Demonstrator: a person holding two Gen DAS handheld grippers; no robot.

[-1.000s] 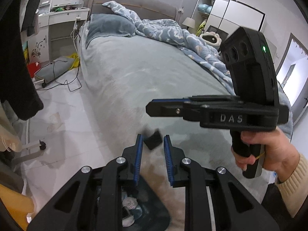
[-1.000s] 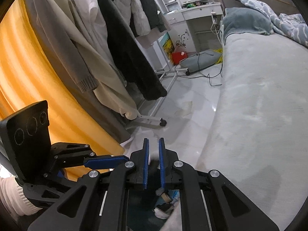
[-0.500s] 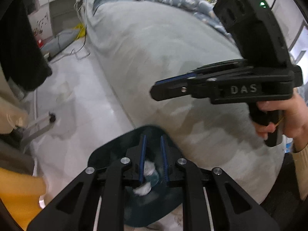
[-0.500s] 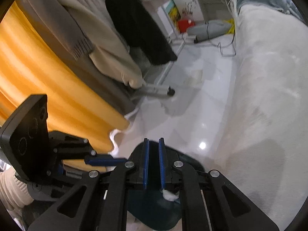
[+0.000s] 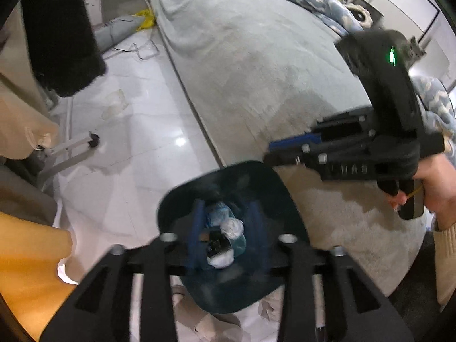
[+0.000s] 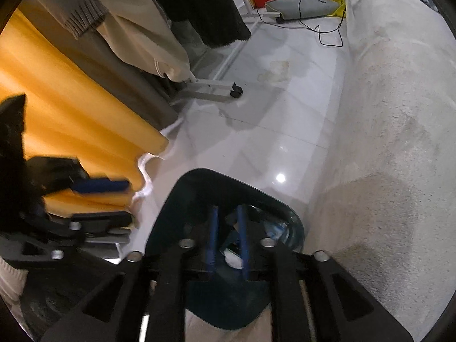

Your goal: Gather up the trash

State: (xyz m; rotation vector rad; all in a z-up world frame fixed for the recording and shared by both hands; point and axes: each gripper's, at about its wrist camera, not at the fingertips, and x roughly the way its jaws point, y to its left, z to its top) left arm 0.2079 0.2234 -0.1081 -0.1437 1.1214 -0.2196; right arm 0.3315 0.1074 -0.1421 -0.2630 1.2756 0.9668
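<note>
A dark teal bin (image 5: 256,168) stands on the floor by the bed, and both grippers point down into it. My left gripper (image 5: 225,208) hangs over its mouth with the jaws opening and nothing pressed between the pads. Below them lie crumpled white tissue (image 5: 233,228) and a small dark scrap (image 5: 216,240). My right gripper (image 6: 227,208) is over the same bin (image 6: 199,171); its jaws are opening too, with a white scrap (image 6: 232,259) loose below them. Each gripper shows at the edge of the other's view.
The bed with a grey fleece cover (image 5: 256,57) runs along the right of the bin. White tiles (image 5: 136,142) lie to the left. A clothes rack foot with a caster (image 6: 235,91), hanging coats, an orange curtain (image 6: 57,99) and floor cables (image 6: 322,34) stand beyond.
Both grippers tipped downward and sank from above the bed edge to over the bin. Their jaws, shut before, have parted; the dark scrap left the left jaws.
</note>
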